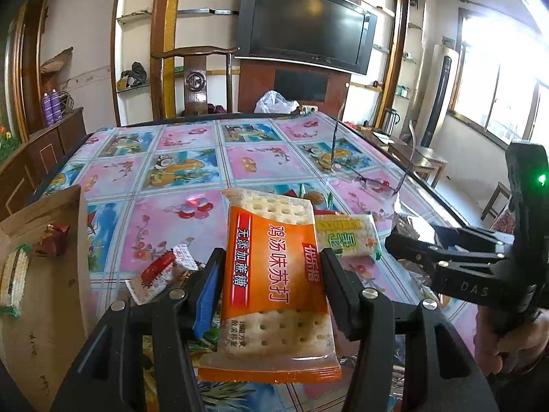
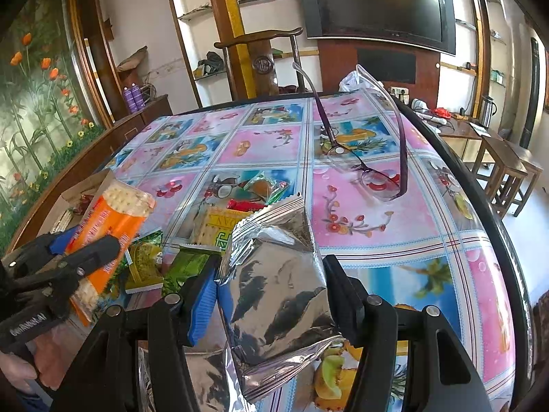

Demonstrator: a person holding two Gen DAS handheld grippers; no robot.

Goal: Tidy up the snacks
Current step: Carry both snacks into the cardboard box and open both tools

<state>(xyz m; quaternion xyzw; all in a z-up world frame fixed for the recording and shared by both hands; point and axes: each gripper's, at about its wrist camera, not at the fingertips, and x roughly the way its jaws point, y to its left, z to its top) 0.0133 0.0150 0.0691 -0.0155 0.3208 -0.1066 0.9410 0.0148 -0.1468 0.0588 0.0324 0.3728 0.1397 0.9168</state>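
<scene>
My left gripper point(image 1: 271, 267) is shut on an orange pack of soda crackers point(image 1: 274, 274), held upright above the table; the same pack point(image 2: 109, 226) shows at the left of the right wrist view. My right gripper point(image 2: 271, 278) is shut on a crumpled silver foil snack bag point(image 2: 278, 281), lifted off the table. A brown cardboard box point(image 1: 51, 292) at the left holds a red sweet point(image 1: 51, 240) and a cracker pack. Loose snacks lie between: a yellow-green cracker pack point(image 1: 346, 237), a red-and-white wrapper point(image 1: 161, 271), green packets point(image 2: 147, 261).
A pair of purple-framed glasses point(image 2: 370, 171) lies temples-up on the flowered tablecloth point(image 2: 394, 240) at the far right. A wooden chair point(image 1: 199, 79) stands behind the table's far edge, with a television point(image 1: 305, 24) on the wall. The table edge curves along the right.
</scene>
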